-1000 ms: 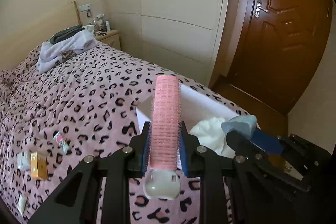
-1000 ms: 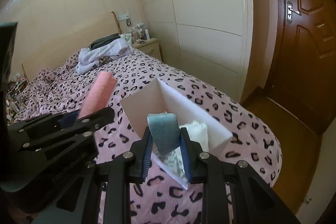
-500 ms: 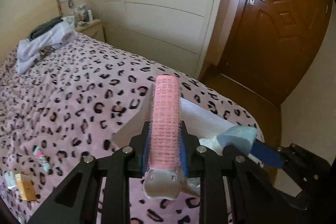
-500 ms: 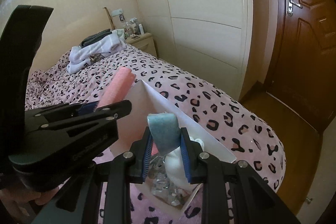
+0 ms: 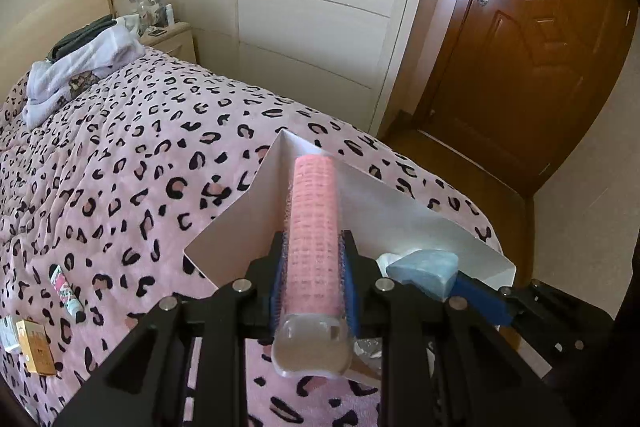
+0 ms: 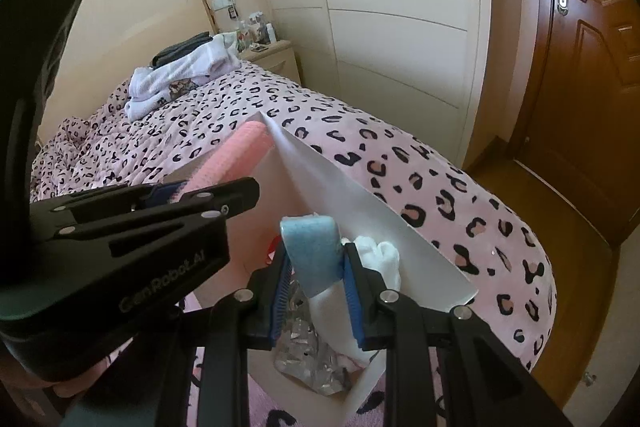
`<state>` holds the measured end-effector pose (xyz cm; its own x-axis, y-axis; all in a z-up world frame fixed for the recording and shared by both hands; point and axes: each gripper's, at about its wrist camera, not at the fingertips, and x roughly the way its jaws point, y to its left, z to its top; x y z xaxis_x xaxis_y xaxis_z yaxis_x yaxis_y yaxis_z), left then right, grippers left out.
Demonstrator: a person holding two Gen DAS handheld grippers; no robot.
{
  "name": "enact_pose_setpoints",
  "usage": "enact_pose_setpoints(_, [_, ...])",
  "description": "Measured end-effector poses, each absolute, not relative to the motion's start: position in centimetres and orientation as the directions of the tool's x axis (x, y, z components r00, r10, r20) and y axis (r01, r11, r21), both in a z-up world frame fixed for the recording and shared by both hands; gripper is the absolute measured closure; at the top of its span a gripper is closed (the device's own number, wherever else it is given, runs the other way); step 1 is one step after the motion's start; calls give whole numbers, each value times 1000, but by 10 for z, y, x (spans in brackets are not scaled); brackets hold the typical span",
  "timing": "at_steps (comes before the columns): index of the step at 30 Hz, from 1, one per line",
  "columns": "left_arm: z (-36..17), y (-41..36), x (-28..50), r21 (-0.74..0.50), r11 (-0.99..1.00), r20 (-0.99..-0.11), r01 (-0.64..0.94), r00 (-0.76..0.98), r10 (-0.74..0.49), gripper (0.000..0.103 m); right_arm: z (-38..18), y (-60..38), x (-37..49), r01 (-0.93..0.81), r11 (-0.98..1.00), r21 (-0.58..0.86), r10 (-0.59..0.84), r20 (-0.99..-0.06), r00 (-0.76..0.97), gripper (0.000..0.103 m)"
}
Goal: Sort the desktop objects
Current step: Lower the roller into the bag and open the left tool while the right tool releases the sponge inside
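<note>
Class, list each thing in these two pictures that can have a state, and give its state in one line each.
Left hand-held gripper: shut on the pink hair roller.
Right hand-held gripper: shut on the blue sponge.
White box: open, on the bed, already holding a white cloth and foil packet.
Door: closed.
Small tube: lying flat on the bed.

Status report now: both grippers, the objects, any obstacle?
Left gripper shut on pink roller. Right gripper shut on blue sponge. Both over white box. No obstacle seen.
</note>
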<state>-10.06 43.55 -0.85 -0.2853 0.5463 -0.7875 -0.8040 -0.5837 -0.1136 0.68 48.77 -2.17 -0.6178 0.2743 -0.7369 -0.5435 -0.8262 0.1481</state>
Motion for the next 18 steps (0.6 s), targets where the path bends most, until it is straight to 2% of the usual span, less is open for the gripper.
enact_pose_setpoints(5, [-7,432,-104,-130,-596,-787,-792,-283,548,75,-23,489,6,-541,-829,145,269,-744,-612,77])
enact_pose_setpoints(9, [-2,430,-106,-135,-605,-778,-785,-294,555,53,-21,493,6,-538,-825,172,245,-749,-615,68])
enact_pose_setpoints(18, [12,417,-109,-139,-629,-764,-765,-321,559,53,-5,496,12,-535,-822,196,246,-725,-643,65])
